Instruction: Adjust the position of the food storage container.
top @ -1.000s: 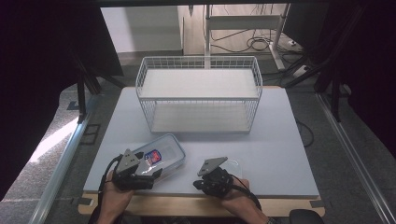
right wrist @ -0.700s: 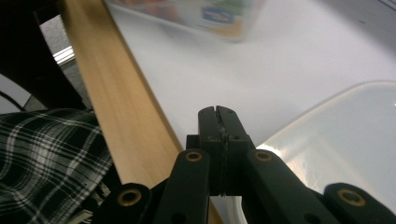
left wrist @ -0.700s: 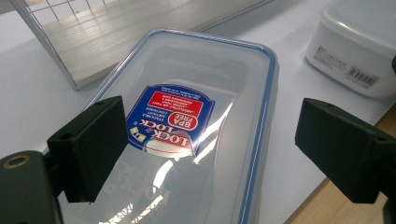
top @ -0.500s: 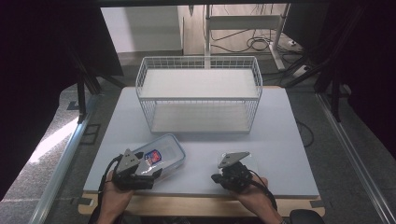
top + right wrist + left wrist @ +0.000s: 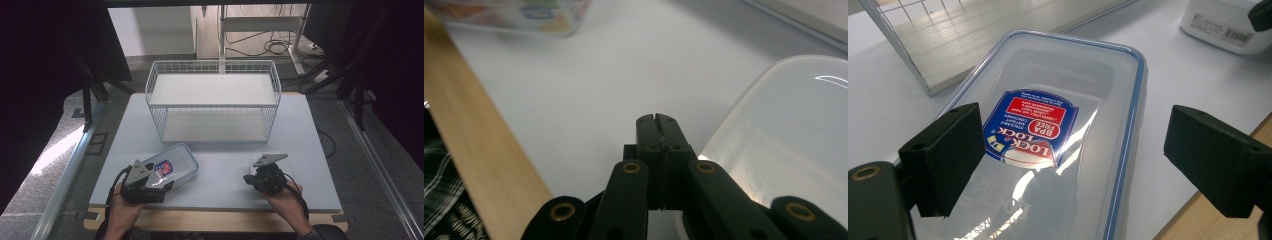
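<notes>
A clear plastic container (image 5: 176, 164) with a blue-rimmed lid and a red and blue label lies at the front left of the white table (image 5: 300, 130). My left gripper (image 5: 164, 181) hovers over its near end, open, with the jaws standing wide to either side of the lid (image 5: 1063, 100). The left gripper (image 5: 1078, 152) holds nothing. At the front right, my right gripper (image 5: 252, 179) is shut with nothing between its jaws. In the right gripper view the right gripper (image 5: 658, 120) points along the table beside a milky white container (image 5: 789, 135). That white container (image 5: 1225, 25) also lies beyond the lid.
A white wire basket (image 5: 212, 100) with a slatted floor stands at the middle back of the table; its corner (image 5: 923, 35) is close beyond the clear container. A wooden strip (image 5: 210, 220) runs along the front edge. Cables and a frame lie on the floor behind.
My right gripper has slid to the right along the table's front, still shut. The left gripper and the clear container have stayed in place.
</notes>
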`<action>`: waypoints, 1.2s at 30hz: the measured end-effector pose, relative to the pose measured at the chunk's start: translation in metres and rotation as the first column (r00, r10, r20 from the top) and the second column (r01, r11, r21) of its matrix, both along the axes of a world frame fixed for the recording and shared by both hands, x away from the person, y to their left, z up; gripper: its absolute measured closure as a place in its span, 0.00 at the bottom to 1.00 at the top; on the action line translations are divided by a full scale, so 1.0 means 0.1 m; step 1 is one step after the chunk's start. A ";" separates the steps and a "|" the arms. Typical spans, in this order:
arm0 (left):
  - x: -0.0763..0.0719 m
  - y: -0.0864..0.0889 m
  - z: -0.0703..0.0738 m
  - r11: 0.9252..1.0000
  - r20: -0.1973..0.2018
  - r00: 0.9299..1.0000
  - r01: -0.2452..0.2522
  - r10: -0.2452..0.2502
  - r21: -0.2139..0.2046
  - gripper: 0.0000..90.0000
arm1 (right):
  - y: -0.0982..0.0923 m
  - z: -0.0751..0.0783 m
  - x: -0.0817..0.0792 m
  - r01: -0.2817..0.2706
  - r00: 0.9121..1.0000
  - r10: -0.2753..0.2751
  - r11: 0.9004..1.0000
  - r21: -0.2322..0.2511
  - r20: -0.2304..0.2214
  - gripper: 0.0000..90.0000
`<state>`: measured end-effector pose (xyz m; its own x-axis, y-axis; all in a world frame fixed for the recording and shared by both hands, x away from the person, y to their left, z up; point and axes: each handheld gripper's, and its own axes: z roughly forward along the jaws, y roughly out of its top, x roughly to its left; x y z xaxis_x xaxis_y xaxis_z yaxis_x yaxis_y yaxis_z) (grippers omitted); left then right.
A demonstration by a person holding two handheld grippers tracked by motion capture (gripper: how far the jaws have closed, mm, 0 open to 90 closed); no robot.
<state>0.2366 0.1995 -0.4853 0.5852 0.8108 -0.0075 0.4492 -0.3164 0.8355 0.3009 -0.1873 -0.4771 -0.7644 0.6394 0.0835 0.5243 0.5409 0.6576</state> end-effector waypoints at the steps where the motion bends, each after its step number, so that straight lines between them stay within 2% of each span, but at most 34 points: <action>1: 0.00 0.00 0.00 1.000 0.000 1.000 0.000 0.000 0.000 0.11 | -0.02 0.00 0.03 0.010 1.000 -0.010 1.000 0.003 0.003 0.99; 11: 0.00 0.01 0.00 1.000 0.002 1.000 -0.005 0.005 0.003 0.11 | -0.22 0.00 0.23 0.109 0.994 -0.109 0.994 0.012 0.023 0.99; 12: 0.00 0.01 0.00 1.000 0.003 1.000 -0.006 0.006 0.005 0.11 | -0.29 0.00 0.28 0.134 0.990 -0.135 0.991 0.020 0.028 0.99; 16: 0.01 0.03 0.00 1.000 0.009 1.000 -0.016 0.016 0.008 0.11 | -0.38 0.01 0.33 0.163 0.986 -0.164 0.986 0.019 0.030 0.99; 18: 0.01 0.04 0.00 1.000 0.008 1.000 -0.024 0.024 0.017 0.11 | -0.49 0.02 0.37 0.192 0.980 -0.193 0.981 0.018 0.040 0.99; 23: 0.03 0.08 -0.01 0.998 -0.014 0.999 -0.045 0.046 0.040 0.11 | -0.53 0.02 0.39 0.202 0.978 -0.203 0.979 0.020 0.046 0.99; 25: 0.02 0.12 0.01 0.998 -0.025 0.999 -0.045 0.046 0.041 0.11 | -0.51 0.02 0.37 0.187 0.981 -0.188 0.982 0.028 0.050 0.98; 27: 0.01 0.19 0.04 0.997 -0.024 0.997 -0.070 0.071 0.035 0.12 | -0.48 0.04 0.35 0.174 0.982 -0.176 0.984 0.035 0.063 0.97; 31: -0.05 0.43 0.10 0.989 0.006 0.989 -0.147 0.146 0.025 0.40 | -0.43 0.06 0.32 0.137 0.987 -0.141 0.989 0.051 0.080 0.97; 32: -0.06 0.48 0.10 0.987 0.007 0.988 -0.157 0.157 0.018 0.59 | -0.40 0.06 0.31 0.124 0.988 -0.128 0.991 0.054 0.086 0.97; 33: -0.07 0.55 0.10 0.984 0.002 0.984 -0.177 0.177 0.014 0.59 | -0.40 0.06 0.31 0.124 0.988 -0.128 0.991 0.054 0.086 0.97; 36: -0.09 0.74 0.08 0.969 -0.023 0.969 -0.247 0.247 0.002 0.82 | -0.37 0.05 0.30 0.112 0.989 -0.118 0.992 0.061 0.090 0.98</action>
<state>0.2279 0.2740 -0.4776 0.3662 0.9303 -0.0200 0.5327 -0.1919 0.8243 0.3309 -0.2239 -0.4722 -0.6921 0.7198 0.0533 0.5159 0.4417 0.7340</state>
